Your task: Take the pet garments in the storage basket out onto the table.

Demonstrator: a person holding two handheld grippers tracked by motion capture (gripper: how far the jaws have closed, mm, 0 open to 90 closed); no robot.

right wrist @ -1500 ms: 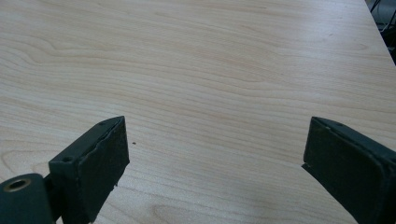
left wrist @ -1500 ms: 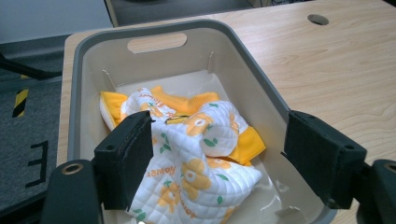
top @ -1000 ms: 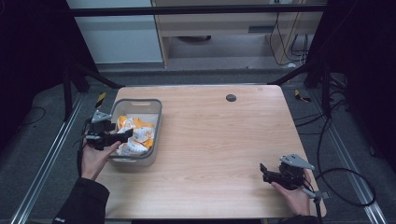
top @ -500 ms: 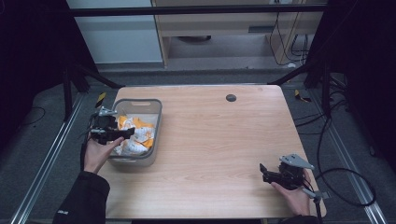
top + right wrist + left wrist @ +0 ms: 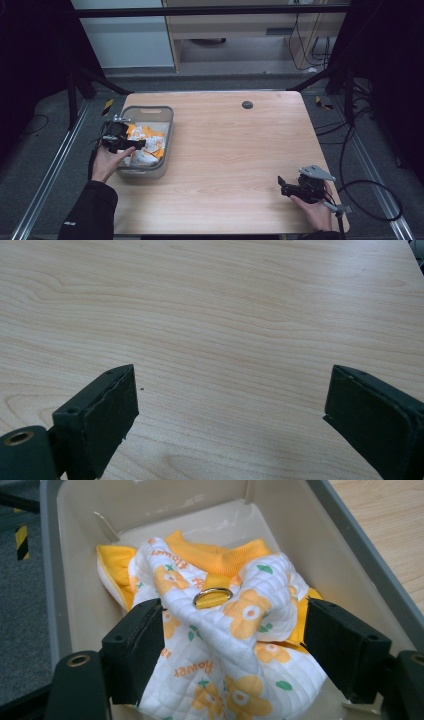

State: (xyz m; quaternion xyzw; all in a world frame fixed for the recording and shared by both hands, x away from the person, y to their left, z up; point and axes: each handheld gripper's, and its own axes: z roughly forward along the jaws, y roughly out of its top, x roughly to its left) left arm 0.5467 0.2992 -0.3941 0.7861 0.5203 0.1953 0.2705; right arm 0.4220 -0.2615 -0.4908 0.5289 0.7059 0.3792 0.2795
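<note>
- The left hand-held gripper [image 5: 232, 645] hangs over the grey bin [image 5: 350, 545], jaws spread wide and holding nothing, one pad on each side of the bundled garment [image 5: 225, 645].
- The quilted white cloth with orange flowers lies directly ahead of and below those jaws, bunched into a mound that rises between them; whether the left pad actually touches the fabric cannot be told.
- A metal ring [image 5: 212, 597] on an orange strap sits at the crest of the mound, just beyond the jaw line and toward the bin's far wall, with the orange ribbed collar [image 5: 215, 557] behind it.
- The bundle's longer run points from the jaws toward the bin's far wall, so the jaws straddle its shorter width; closing them here would likely pinch the fold just short of the ring.
- In the high view the left hand-held gripper [image 5: 131, 143] sits at the bin's [image 5: 167, 137] outer rim, over the garment [image 5: 147, 147], clearly the nearer of the two.
- The right hand-held gripper [image 5: 283, 183] rests well away from the bin, near the opposite front corner of the wooden surface [image 5: 235, 150].
- Its jaws stand fully apart and empty, with bare wood [image 5: 225, 340] between them.
</note>
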